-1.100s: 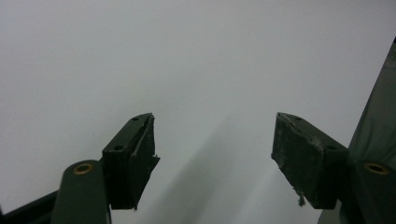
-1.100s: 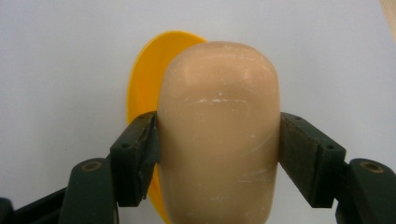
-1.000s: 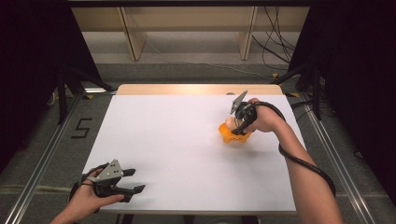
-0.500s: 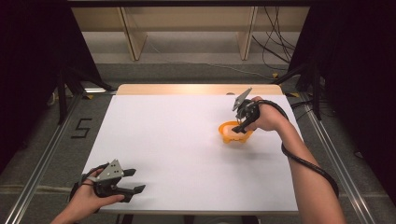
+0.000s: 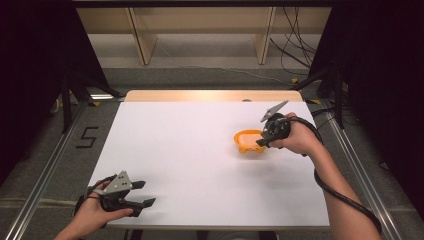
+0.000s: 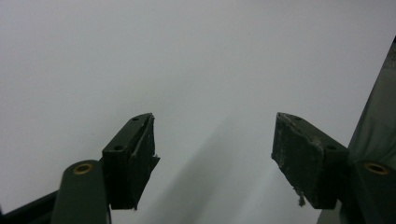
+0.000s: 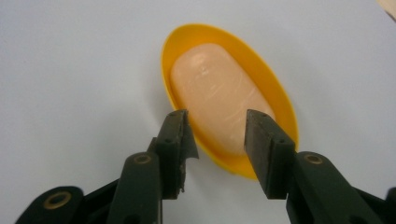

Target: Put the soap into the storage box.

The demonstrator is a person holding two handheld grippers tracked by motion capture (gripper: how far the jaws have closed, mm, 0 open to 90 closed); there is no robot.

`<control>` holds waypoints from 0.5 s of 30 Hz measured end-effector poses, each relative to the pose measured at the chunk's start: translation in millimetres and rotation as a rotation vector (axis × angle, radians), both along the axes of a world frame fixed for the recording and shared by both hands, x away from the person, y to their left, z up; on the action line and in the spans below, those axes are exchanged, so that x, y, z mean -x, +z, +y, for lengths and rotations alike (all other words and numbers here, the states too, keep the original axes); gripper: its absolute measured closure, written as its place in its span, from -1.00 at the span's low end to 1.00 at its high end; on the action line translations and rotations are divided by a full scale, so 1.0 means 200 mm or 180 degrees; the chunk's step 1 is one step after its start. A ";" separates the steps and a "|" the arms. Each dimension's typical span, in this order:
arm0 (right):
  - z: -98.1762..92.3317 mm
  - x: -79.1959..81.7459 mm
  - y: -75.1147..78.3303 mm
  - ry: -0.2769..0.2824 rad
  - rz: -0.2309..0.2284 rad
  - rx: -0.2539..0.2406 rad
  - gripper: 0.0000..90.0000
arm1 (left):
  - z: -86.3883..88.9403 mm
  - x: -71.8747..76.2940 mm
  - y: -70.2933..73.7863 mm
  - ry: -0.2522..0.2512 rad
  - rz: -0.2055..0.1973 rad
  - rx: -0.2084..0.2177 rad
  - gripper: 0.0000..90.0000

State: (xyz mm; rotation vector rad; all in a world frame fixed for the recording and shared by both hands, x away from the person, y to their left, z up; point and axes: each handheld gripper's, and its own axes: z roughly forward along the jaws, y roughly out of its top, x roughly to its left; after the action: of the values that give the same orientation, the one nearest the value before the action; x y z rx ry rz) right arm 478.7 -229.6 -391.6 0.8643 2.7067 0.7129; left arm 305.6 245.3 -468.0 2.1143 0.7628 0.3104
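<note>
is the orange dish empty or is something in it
Not empty. A pale peach soap bar lies inside the orange dish, filling most of it; the right claw is open above its near end.

The right gripper (image 5: 263,140) has drawn back from the yellow dish (image 5: 248,142), its jaws now parted above the soap (image 7: 219,105).

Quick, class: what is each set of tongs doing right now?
Left tongs: open, holding nothing, over bare white table.
Right tongs: open, astride the soap in the yellow dish, not gripping.
</note>
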 end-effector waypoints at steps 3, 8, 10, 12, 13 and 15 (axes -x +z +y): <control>-0.05 0.07 0.00 -0.0244 0.0031 -0.0123 0.34 | 0.00 0.00 0.00 0.0006 0.0005 0.0005 -0.34; -0.14 0.20 -0.02 -0.0530 -0.0041 -0.0308 0.33 | 0.00 0.00 0.00 -0.0004 0.0003 -0.0039 -0.34; -0.18 0.24 -0.04 -0.0536 -0.0080 -0.0355 0.32 | 0.00 0.00 0.00 -0.0001 0.0007 -0.0039 -0.34; -0.22 0.30 -0.07 -0.0659 -0.0091 -0.0419 0.30 | 0.00 0.00 0.00 0.0005 0.0009 -0.0071 -0.34; -0.23 0.32 -0.08 -0.0688 -0.0093 -0.0447 0.30 | 0.00 0.00 0.00 0.0002 0.0008 -0.0066 -0.34; -0.26 0.36 -0.10 -0.0772 -0.0086 -0.0470 0.29 | 0.00 0.00 0.00 0.0007 0.0013 -0.0063 -0.34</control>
State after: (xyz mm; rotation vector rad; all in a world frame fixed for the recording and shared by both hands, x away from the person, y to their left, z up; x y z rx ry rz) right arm 406.1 -282.5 -412.4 1.1830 2.4910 0.8693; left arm 306.1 245.6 -468.6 2.1333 0.7676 0.3161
